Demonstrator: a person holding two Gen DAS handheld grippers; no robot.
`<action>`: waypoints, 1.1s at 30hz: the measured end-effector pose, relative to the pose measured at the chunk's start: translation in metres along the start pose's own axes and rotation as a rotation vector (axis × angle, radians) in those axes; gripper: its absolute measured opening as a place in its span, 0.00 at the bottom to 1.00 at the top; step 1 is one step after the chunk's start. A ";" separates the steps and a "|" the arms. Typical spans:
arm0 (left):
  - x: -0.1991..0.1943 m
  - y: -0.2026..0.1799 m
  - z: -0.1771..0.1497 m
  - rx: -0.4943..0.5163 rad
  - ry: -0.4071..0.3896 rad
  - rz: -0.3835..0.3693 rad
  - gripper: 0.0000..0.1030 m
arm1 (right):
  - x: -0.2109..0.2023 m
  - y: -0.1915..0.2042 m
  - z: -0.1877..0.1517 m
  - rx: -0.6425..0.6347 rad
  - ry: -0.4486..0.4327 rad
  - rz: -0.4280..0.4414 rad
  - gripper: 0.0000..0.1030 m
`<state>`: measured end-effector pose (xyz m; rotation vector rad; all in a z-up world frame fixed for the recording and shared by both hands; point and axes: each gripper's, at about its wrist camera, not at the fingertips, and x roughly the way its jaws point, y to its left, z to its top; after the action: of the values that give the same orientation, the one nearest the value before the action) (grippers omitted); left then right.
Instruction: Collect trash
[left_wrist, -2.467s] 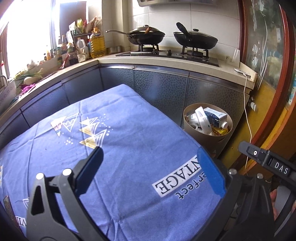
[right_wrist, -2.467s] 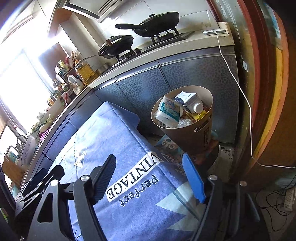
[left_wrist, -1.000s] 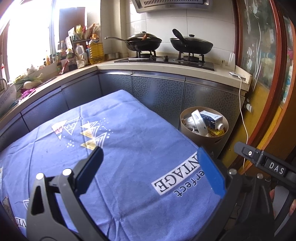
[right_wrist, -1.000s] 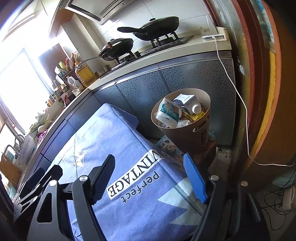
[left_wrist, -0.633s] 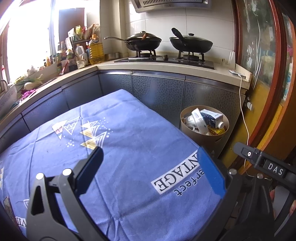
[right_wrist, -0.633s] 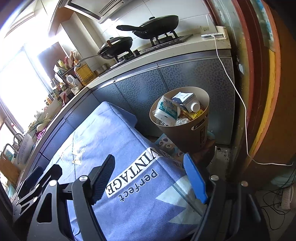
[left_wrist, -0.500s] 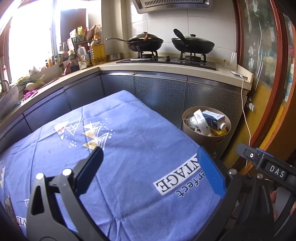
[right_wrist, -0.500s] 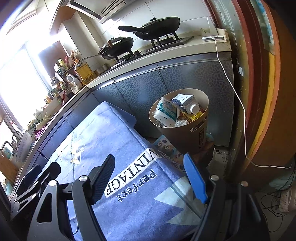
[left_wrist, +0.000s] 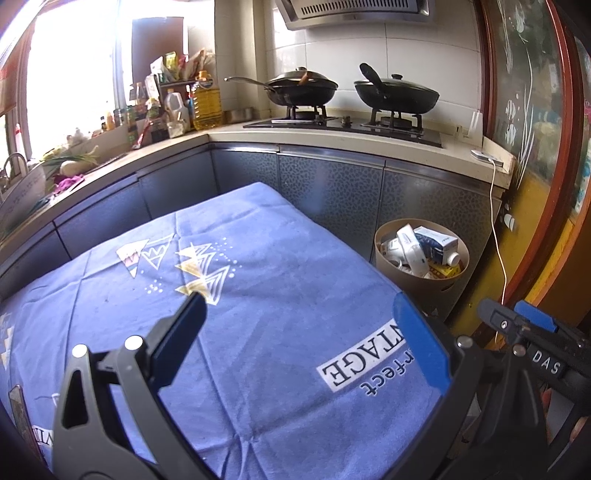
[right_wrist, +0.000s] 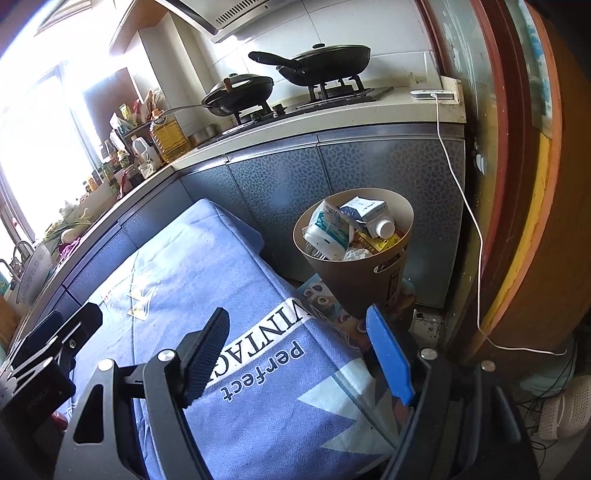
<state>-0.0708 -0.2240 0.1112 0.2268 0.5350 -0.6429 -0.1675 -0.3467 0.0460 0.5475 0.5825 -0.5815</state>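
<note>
Kitchen corner: L-shaped counter (left_wrist: 332, 138) w/ two black pans on the hob. In front, the desk (left_wrist: 258, 295), covered by a blue cloth printed "VINTAGE perfect", top bare, no loose trash showing on it.

Task's thing = the trash bin (right_wrist: 384, 280), tan, round, standing upright on the floor just off the desk's far right corner, against the cabinet fronts. Mouth faces straight up, so its long axis is vertical; it looks about full. Inside: a white-and-blue wrapped pack (right_wrist: 327, 230) leaning toward the desk side, a blue-white carton (right_wrist: 364, 211) lying tipped w/ its white cap pointing to the bin's right rim, yellow-red packaging under that.

Key relation: bin lies ahead and to the right of both tongs, lower than the desk top. Right tongs (right_wrist: 295, 354) are the nearer, at the desk's right edge w/ the bin just past the blue pad. Left tongs (left_wrist: 306, 336) hang over mid-desk, bin well off to the right.

Both tongs stand wide, nothing between the pads.

Judgement: collecting looks about done, unless trash lies out of view.
</note>
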 end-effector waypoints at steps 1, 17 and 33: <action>0.000 0.000 0.000 -0.001 -0.001 0.000 0.94 | 0.000 0.000 0.000 0.000 0.001 -0.001 0.74; -0.007 -0.002 0.001 0.004 -0.017 -0.011 0.94 | 0.001 -0.001 0.000 0.012 0.011 0.008 0.74; -0.012 -0.006 0.000 0.016 -0.025 -0.001 0.94 | 0.001 -0.001 -0.003 0.010 0.011 0.009 0.74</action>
<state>-0.0828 -0.2229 0.1174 0.2327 0.5058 -0.6505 -0.1683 -0.3461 0.0434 0.5624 0.5879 -0.5734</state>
